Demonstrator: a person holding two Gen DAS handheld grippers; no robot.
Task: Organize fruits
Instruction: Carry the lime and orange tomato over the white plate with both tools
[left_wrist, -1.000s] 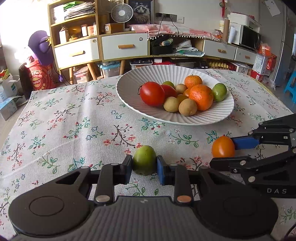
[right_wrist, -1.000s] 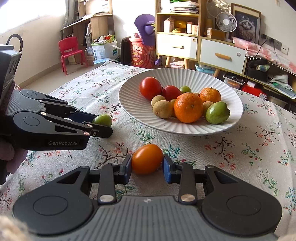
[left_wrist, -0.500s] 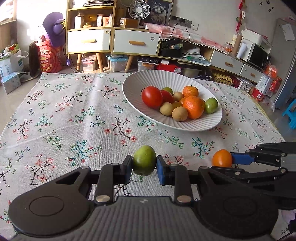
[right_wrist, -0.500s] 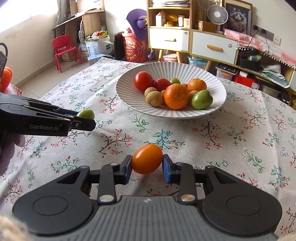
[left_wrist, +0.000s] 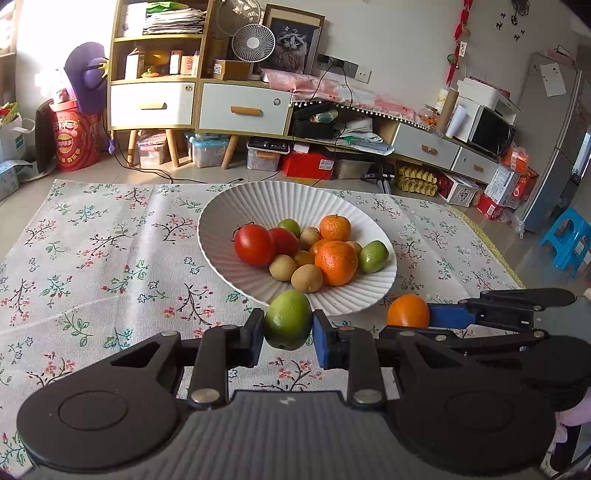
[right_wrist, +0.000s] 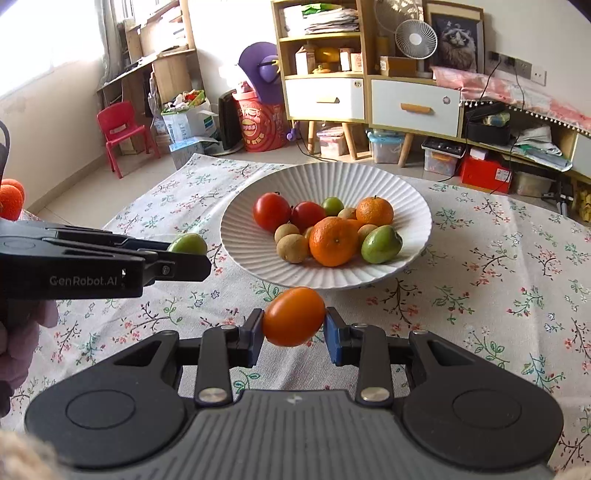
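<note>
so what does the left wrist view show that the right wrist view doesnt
Only the left wrist view shows the microwave and the blue stool, off to the right.

Only the right wrist view shows the red chair by the window and the hand holding the left gripper.

Both show the white bowl of fruit on the floral cloth, the left gripper shut on the green fruit, and the right gripper shut on the orange fruit.

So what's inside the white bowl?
The bowl holds two tomatoes, two oranges, green fruits and small brown ones. Anything beneath the pile is hidden.
</note>
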